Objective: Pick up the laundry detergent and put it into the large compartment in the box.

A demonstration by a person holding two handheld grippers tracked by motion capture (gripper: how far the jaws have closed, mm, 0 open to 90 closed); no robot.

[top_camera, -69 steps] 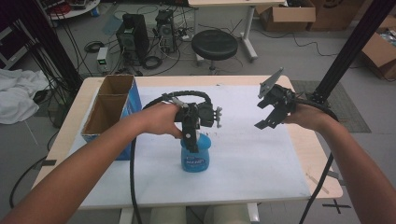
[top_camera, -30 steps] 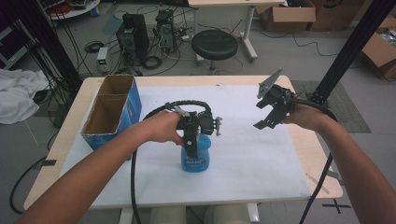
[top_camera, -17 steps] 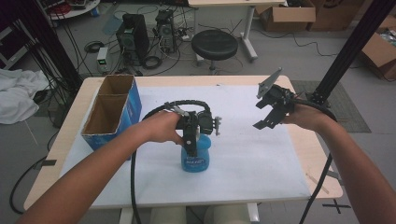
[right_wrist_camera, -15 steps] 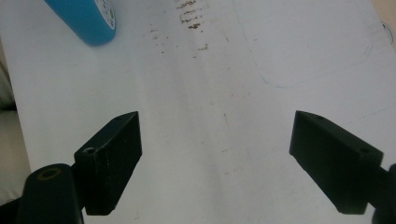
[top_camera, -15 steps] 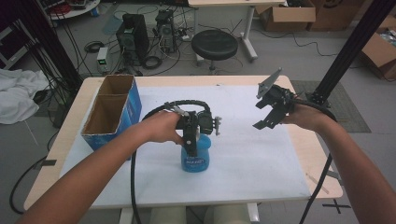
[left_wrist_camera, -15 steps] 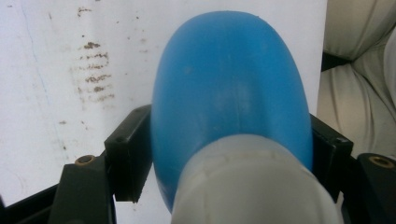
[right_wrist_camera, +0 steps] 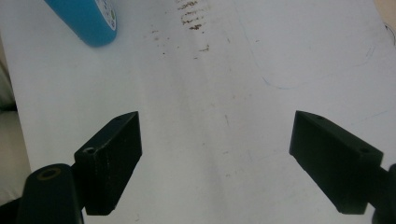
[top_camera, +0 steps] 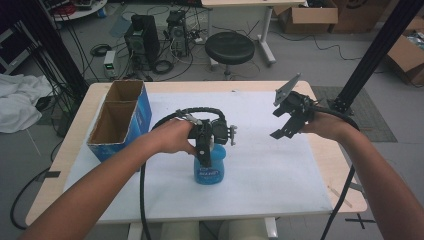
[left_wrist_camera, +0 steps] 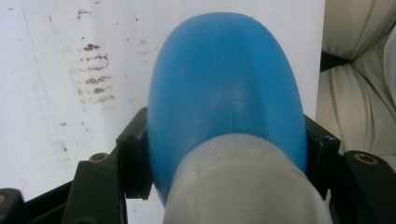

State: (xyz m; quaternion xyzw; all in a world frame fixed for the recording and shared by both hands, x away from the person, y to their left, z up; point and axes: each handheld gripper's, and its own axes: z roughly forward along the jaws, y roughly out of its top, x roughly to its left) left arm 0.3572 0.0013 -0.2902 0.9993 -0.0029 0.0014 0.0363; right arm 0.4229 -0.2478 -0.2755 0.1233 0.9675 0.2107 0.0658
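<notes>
A blue plastic bottle (top_camera: 209,169) with a white label stands upright on the white sheet (top_camera: 280,165) near the table's middle. My left gripper (top_camera: 204,150) comes down on it from above, jaws pressed on both sides of its upper body. In the left gripper view the blue bottle (left_wrist_camera: 224,88) and its white cap fill the space between the two black jaws. My right gripper (top_camera: 287,122) hovers above the right part of the sheet, open and holding nothing. The right gripper view has the bottle's base (right_wrist_camera: 88,21) at top left.
An open cardboard box with blue sides (top_camera: 120,120) stands at the table's left. Brown smudges (right_wrist_camera: 191,9) mark the white sheet. A black stool (top_camera: 230,47), computer towers and cables sit on the floor beyond the table. A black frame post (top_camera: 370,55) rises at right.
The left gripper and the bottle have shifted slightly toward the near edge since the earliest frame. The right gripper has stayed where it was.
</notes>
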